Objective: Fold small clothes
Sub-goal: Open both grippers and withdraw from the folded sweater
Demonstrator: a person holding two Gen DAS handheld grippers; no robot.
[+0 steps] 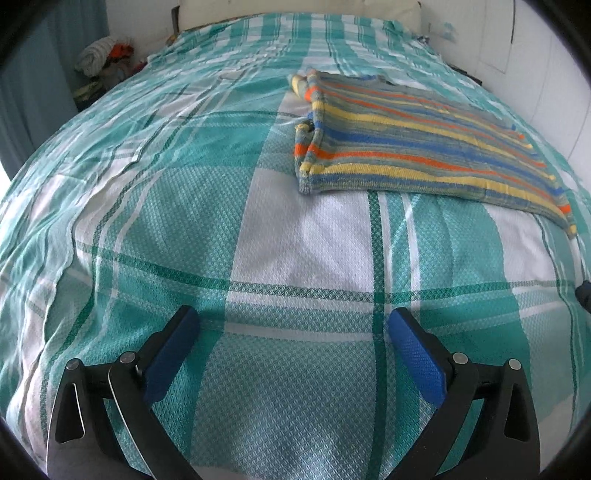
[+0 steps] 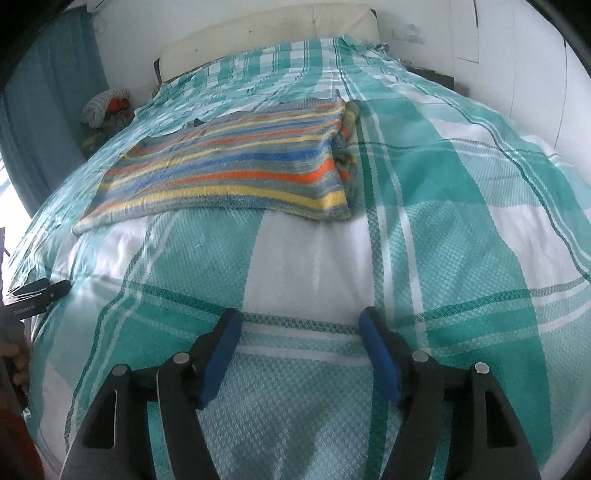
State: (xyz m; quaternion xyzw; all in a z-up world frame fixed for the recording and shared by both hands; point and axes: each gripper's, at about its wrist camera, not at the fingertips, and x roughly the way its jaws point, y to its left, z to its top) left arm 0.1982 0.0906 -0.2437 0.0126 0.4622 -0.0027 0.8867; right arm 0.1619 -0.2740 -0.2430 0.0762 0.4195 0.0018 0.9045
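Note:
A small striped knit garment (image 1: 417, 144), with blue, orange, yellow and grey bands, lies flat on the bed with its side parts folded in. In the right wrist view the garment (image 2: 236, 162) lies ahead and to the left. My left gripper (image 1: 291, 325) is open and empty, hovering over the bedspread short of the garment's near left corner. My right gripper (image 2: 299, 325) is open and empty, short of the garment's near right corner. The left gripper's tip (image 2: 40, 291) shows at the left edge of the right wrist view.
The bed carries a teal and white plaid bedspread (image 1: 184, 221). A cream headboard (image 2: 266, 33) stands at the far end. A pile of clothes (image 2: 107, 107) sits beside the bed at the far left. A white wall (image 2: 517, 74) runs along the right side.

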